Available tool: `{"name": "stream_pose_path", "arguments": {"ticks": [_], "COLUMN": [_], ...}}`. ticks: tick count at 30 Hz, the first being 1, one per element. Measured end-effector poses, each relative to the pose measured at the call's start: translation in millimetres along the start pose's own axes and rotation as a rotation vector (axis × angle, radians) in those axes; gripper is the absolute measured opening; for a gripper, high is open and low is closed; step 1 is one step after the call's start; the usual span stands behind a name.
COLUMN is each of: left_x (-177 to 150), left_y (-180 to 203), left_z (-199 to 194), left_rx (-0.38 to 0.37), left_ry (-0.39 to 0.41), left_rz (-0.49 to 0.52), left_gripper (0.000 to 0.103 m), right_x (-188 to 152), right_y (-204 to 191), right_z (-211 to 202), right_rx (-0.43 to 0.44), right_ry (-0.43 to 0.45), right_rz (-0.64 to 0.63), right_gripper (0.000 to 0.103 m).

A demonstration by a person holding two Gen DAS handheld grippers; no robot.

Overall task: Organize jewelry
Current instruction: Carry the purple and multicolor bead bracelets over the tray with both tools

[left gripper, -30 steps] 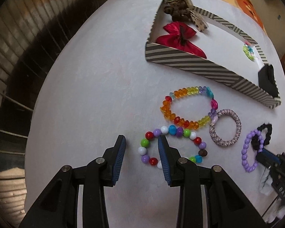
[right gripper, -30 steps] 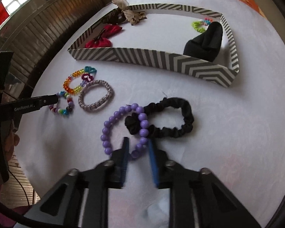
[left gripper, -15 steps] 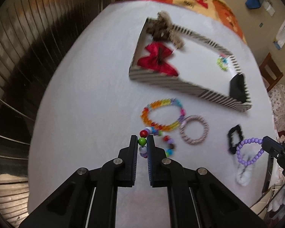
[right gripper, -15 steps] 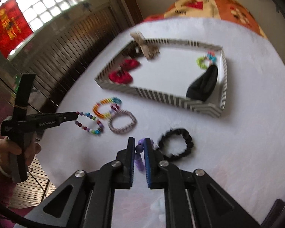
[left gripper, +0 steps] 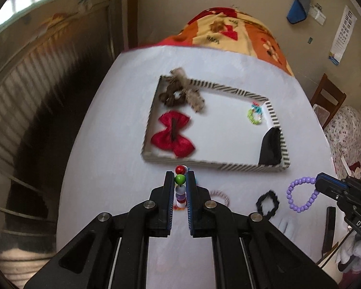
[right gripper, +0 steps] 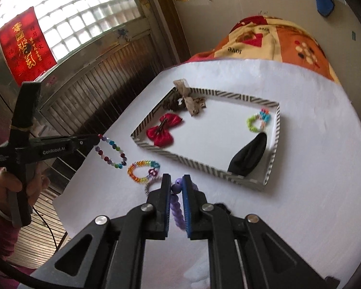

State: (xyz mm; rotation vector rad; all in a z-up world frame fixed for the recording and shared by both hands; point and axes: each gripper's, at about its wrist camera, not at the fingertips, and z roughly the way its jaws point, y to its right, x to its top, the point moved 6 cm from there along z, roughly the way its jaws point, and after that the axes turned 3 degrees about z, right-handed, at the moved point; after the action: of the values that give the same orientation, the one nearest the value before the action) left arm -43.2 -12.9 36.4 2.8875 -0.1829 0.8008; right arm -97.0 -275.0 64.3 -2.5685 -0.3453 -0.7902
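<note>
My left gripper [left gripper: 180, 177] is shut on the multicoloured round-bead bracelet [left gripper: 180, 180] and holds it above the white table; in the right wrist view that bracelet [right gripper: 111, 154] dangles from the left gripper [right gripper: 97, 139]. The purple bead bracelet [right gripper: 176, 206] is pinched in my shut right gripper [right gripper: 175, 180]; the left wrist view shows it [left gripper: 300, 194] hanging from the right gripper [left gripper: 321, 185]. The striped tray [right gripper: 204, 169] lies beyond both, holding a red bow [right gripper: 163, 130], a brown scrunchie [right gripper: 174, 102], a small green bracelet [right gripper: 254, 122] and a black cloth piece [right gripper: 249, 155].
Left on the table are a rainbow crystal bracelet [right gripper: 143, 169], a pink woven bracelet [left gripper: 220, 195] and a black scrunchie [left gripper: 267, 202]. A hand [right gripper: 16, 180] grips the left tool beyond the table's left edge. A patterned blanket [right gripper: 272, 41] lies behind the table.
Both grippers closed on their bracelets, the left on the multicoloured one and the right on the purple one, and rose with them off the table. The tray now looks farther below.
</note>
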Motion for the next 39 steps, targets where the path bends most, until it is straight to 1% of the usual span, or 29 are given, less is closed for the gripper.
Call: {"name": "stream_pose_path", "arguments": {"ticks": [4,12,18,23,27,32,36,39], "left_x": [18,53,71,80,87,94,97,97], "left_y": [15,39,51,56,60,61,41,23], "left_z": [10,38,62,82,105,134,158,171], "left_rx": [0.009,0.005,0.004,-0.005,-0.033,-0.046,-0.022,0.009], "left_ry": [0.009,0.006,-0.010,-0.033,-0.066,-0.095,-0.124,-0.143], "left_rz": [0.038,0.085,0.124,0.136,0.119,0.094,0.044,0.010], "left_gripper": [0.000,0.000,0.000,0.000,0.000,0.000,0.000,0.000], "right_x": [13,42,61,76,89,107,119,129], "right_y": [10,28,40,50,53,61,63,70], "right_z": [4,23,43,65,84,117,145,169], "right_rx": [-0.016,-0.052,-0.075,-0.097,-0.105,-0.110,-0.095,-0.108], "right_ry": [0.003,-0.004,-0.022,-0.051,-0.065,-0.096,-0.122,-0.147], "right_rz": [0.004,0.011,0.014,0.010,0.001,0.011,0.014,0.007], "right_gripper": [0.009,0.009,0.009,0.009,0.009,0.009,0.009,0.009]}}
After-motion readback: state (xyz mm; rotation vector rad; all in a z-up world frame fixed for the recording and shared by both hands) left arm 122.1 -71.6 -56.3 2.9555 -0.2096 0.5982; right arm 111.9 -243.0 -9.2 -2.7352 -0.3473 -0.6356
